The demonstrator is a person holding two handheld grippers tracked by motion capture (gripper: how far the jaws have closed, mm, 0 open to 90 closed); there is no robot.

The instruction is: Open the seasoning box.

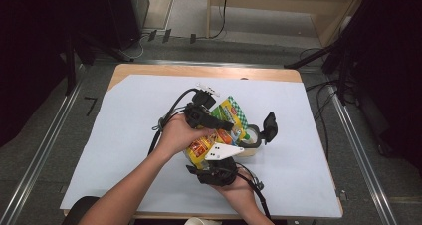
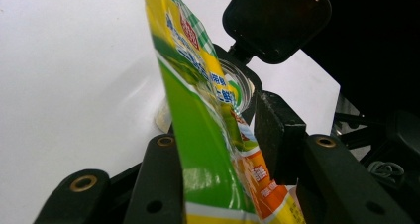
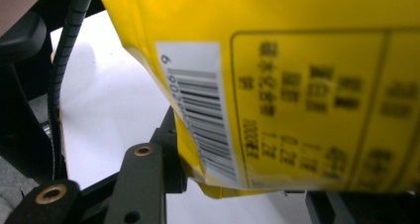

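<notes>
Right gripper [image 1: 215,171] nearest the person, clamped on the lower edge of the yellow snack bag [image 1: 225,123]; the right gripper view has the bag's barcode side [image 3: 208,130] sitting between its jaws. Left gripper [image 1: 211,116] just beyond, closed on the same bag from the other side, bag edge pinched between both jaws [image 2: 218,154]. Bag is held up off the bench [image 1: 124,135], tilted, over the white sheet. Right behind the bag, a clear container [image 2: 236,87] with a black hinged lid [image 1: 269,127] standing open, resting on the bench.
</notes>
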